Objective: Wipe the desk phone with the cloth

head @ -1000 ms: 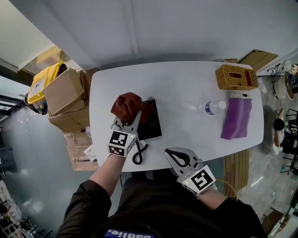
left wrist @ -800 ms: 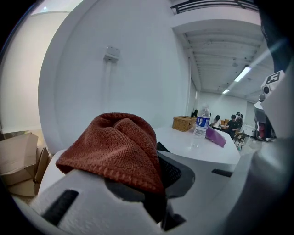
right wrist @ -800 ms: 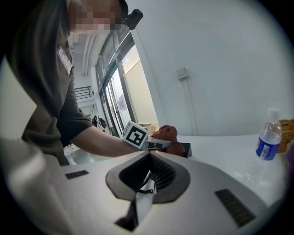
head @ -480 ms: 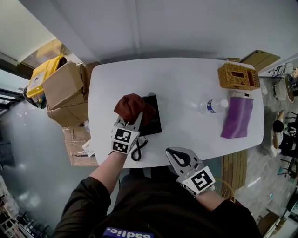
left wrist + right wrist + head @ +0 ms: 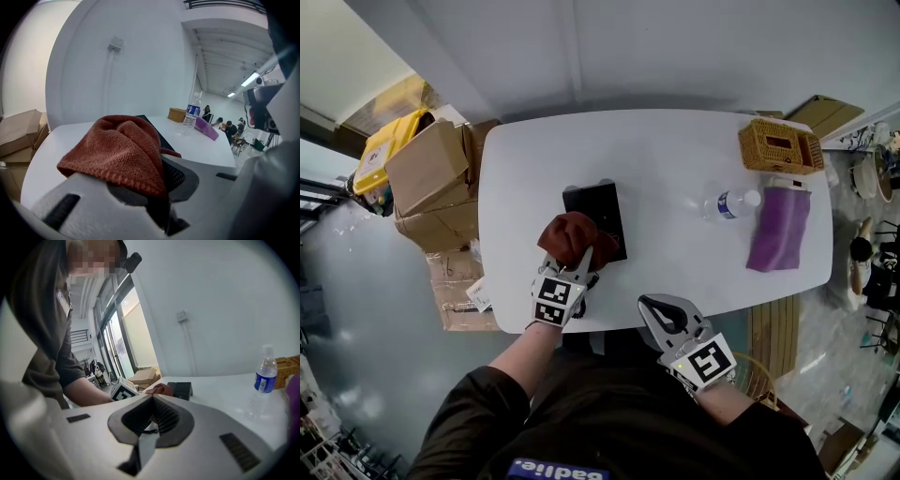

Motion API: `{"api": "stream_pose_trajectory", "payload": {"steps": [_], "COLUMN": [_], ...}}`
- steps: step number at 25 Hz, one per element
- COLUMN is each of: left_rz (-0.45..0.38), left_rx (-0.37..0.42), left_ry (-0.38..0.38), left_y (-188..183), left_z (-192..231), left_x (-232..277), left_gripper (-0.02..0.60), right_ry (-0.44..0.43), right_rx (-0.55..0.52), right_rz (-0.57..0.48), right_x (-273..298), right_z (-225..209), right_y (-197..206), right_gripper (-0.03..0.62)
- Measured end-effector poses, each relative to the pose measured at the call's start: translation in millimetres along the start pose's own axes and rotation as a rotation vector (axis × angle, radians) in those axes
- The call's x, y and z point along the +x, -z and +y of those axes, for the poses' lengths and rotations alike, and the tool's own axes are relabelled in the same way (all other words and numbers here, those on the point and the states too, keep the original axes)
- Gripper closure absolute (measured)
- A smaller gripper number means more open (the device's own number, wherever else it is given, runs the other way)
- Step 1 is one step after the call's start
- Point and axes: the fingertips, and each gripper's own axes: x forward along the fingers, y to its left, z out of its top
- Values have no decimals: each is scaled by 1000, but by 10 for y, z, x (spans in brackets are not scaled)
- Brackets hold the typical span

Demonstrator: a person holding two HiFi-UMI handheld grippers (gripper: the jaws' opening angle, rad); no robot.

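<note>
A black desk phone (image 5: pixel 598 217) lies on the white table (image 5: pixel 675 169), left of centre. A rust-red cloth (image 5: pixel 569 239) rests on the phone's near left part, and my left gripper (image 5: pixel 578 258) is shut on it. In the left gripper view the cloth (image 5: pixel 118 151) fills the jaws and hides most of the phone (image 5: pixel 154 129). My right gripper (image 5: pixel 661 314) hangs at the table's near edge, shut, holding nothing. In the right gripper view the jaws meet at the tips, with the phone (image 5: pixel 181 389) and cloth (image 5: pixel 159 389) beyond.
A water bottle (image 5: pixel 722 203) lies right of centre, beside a purple cloth (image 5: pixel 777 231) and a wicker basket (image 5: pixel 778 146) at the far right. Cardboard boxes (image 5: pixel 431 187) and a yellow bin (image 5: pixel 384 145) stand on the floor to the left.
My left gripper has drawn the cloth toward me along the phone, from its far left part to its near end, so the phone's far end now shows. The right gripper has stayed put.
</note>
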Motion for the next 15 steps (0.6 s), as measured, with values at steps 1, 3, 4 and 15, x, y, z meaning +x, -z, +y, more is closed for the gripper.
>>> {"api": "stream_pose_trajectory", "payload": {"steps": [1, 3, 4, 15], "left_rz": [6, 17, 24, 13], "left_rx": [-2, -8, -10, 18], "left_ry": [4, 10, 13, 17], "left_y": [42, 123, 165, -70], "left_z": [-32, -87, -114, -128], "left_x": [-12, -38, -51, -156], "left_gripper": [525, 525, 525, 525], "right_ry": [2, 4, 5, 9], "right_rx": [0, 0, 0, 1], "right_rz": [0, 1, 2, -27], "right_x": [-7, -25, -34, -83], "right_z": [5, 24, 37, 49], "right_y": [5, 16, 22, -72], "right_gripper": [568, 568, 568, 568]}}
